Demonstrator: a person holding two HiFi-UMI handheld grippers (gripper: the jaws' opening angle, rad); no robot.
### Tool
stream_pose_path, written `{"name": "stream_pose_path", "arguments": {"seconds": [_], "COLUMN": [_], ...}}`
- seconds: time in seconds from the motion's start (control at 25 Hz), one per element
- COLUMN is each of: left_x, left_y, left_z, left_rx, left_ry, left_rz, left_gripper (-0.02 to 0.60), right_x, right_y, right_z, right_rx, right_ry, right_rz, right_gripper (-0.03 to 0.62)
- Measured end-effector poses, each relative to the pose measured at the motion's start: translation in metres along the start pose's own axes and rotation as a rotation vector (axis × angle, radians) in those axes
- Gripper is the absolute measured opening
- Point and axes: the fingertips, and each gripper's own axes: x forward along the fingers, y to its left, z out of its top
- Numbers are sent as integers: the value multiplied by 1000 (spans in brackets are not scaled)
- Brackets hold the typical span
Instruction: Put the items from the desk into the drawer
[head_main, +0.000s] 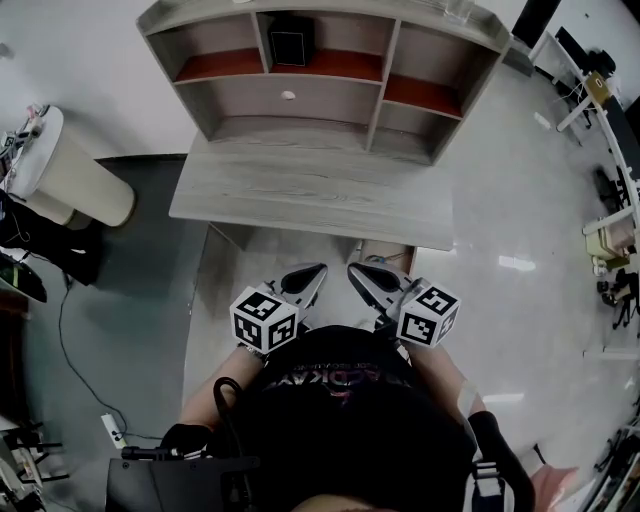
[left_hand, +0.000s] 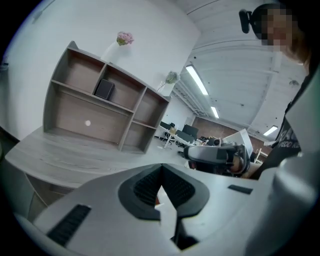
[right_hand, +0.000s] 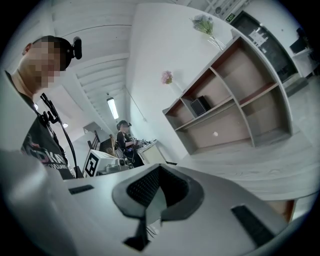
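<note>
One small black box (head_main: 289, 45), on the upper middle shelf above the knobbed drawer (head_main: 300, 104): probably light, rigid, slick, so pinch opposite sides; your left gripper (head_main: 312, 278) and right gripper (head_main: 362, 278) are pressed together, empty.

open desktop (head_main: 300, 195) ahead, shelf unit (head_main: 388, 70) walling its back edge

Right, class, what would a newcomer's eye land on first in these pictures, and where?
A pale grey wooden desk with an open shelf unit fills the top of the head view, a small black box standing in the upper middle compartment. Below it, the left tool and right tool are held shut and empty, side by side close to the person's body.
</note>
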Motion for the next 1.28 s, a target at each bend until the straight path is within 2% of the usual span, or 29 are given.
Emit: {"name": "stream_pose_path", "arguments": {"seconds": [0.28,1.28], "left_x": [1,1], "left_y": [-10,-21], "left_z": [-12,-16], "left_rx": [-11,-25], "left_ry": [26,33], "left_rz": [-28,-53], "left_gripper": [11,11], "right_x": [-8,-18], "right_y": [4,12], "right_z": [-14,-19], "right_rx": [39,33], "right_ry": [0,9], "right_rz": [-3,-7], "right_gripper": [15,15]}}
